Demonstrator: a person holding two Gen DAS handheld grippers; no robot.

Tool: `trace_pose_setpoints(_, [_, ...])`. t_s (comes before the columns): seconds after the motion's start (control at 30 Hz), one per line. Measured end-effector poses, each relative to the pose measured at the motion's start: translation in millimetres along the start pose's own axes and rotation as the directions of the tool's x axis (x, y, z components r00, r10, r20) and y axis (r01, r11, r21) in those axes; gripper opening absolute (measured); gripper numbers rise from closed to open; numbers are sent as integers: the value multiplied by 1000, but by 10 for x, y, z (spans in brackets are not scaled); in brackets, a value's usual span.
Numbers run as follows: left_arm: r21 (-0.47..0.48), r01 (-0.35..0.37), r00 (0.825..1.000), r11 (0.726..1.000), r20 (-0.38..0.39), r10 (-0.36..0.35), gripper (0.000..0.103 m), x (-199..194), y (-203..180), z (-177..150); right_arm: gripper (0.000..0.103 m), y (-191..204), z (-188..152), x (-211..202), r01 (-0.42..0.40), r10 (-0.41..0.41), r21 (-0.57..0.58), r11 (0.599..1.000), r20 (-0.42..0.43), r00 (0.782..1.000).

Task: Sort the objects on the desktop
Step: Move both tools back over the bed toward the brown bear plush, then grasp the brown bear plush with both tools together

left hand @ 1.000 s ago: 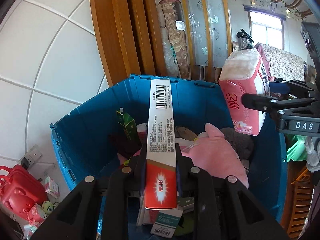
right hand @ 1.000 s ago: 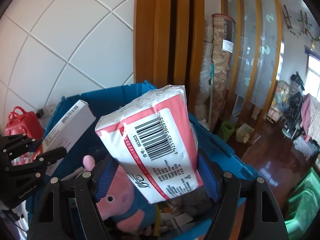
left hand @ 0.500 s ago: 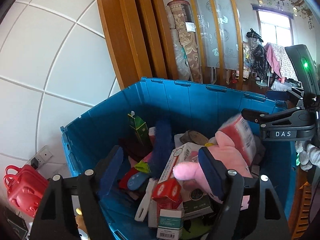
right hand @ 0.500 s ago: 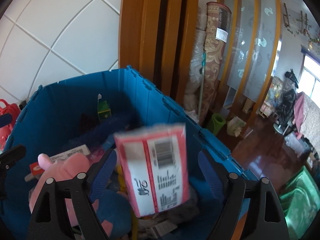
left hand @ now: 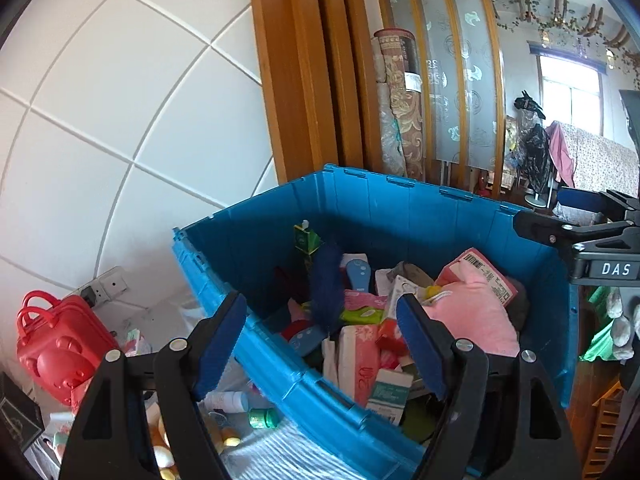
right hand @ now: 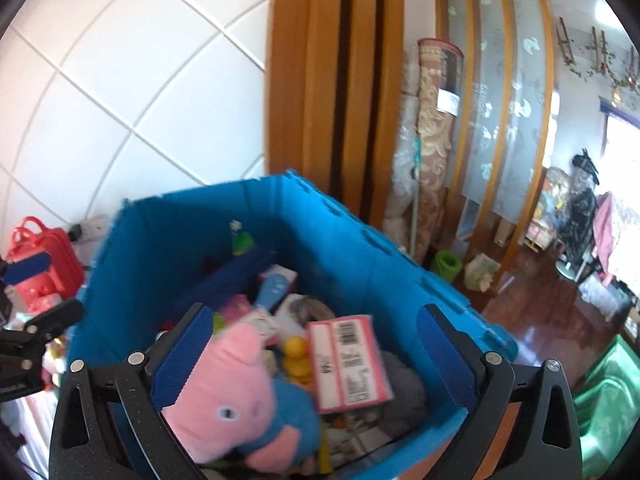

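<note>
Grippers empty above open blue plastic crate.
Right gripper fingers just spread wide, left gripper fingers apart; pink-and-white plastic-wrapped tissue pack inside crate beside pink plush pig.

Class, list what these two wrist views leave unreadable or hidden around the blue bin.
- Bottom of the blue bin, both views: buried under piled items.
- Print on the pink tissue pack, right wrist view: motion-blurred.
- Small items beside the red toy case, left wrist view: behind the left gripper.

"DAS" stood in white letters on the right gripper. A pink tissue pack in the blue crate bore large digits, seemingly "20". Other labels were too small to read.
</note>
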State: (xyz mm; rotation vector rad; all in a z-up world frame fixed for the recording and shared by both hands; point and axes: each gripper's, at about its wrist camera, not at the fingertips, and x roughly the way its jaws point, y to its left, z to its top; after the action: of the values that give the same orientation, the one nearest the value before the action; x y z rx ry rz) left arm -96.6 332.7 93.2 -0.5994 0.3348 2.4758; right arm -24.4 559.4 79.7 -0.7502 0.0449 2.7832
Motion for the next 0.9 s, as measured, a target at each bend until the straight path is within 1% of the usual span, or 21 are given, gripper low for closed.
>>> trace_pose_setpoints(0.17, [-60,-57,998,997,-15,56,77,-285,522,-342,103,541,22,-307,-89,90,-11,996,53,995])
trace_pose_setpoints(0.3, [-109,-118,992,987,-49,113,77,-467,1017,-704,103,1034,27,-482,-160,163,-41,986,90,983])
trace_pose_setpoints(0.4, [-155,-183,981,971,-94,170,77,-552,1425,-1020,103,1433,-3,-516,-213,218,-64,975,87,972])
trace_pose_setpoints(0.47, [-187,-237,968,954,-135,214,77,-582,1692,-1240,103,1724,-43,-505,-251,257,-84,964,77,963])
trace_pose_setpoints(0.6, [-246,-316,940,916,-211,268,77,-590,2154,-1653,103,2282,-183,-389,-333,338,-112,936,36,940])
trace_pose_setpoints(0.7, [-289,-353,923,890,-262,281,77,-513,2384,-1914,103,2650,-342,-177,-403,403,-115,908,-19,915])
trace_pose_setpoints(0.8, [-322,-370,910,871,-314,271,77,-353,2526,-2153,103,2950,-532,116,-436,429,-104,894,-87,899])
trace_pose_setpoints(0.9, [-347,-370,900,862,-362,241,77,-152,2568,-2338,103,3182,-731,427,-463,444,-94,881,-172,879])
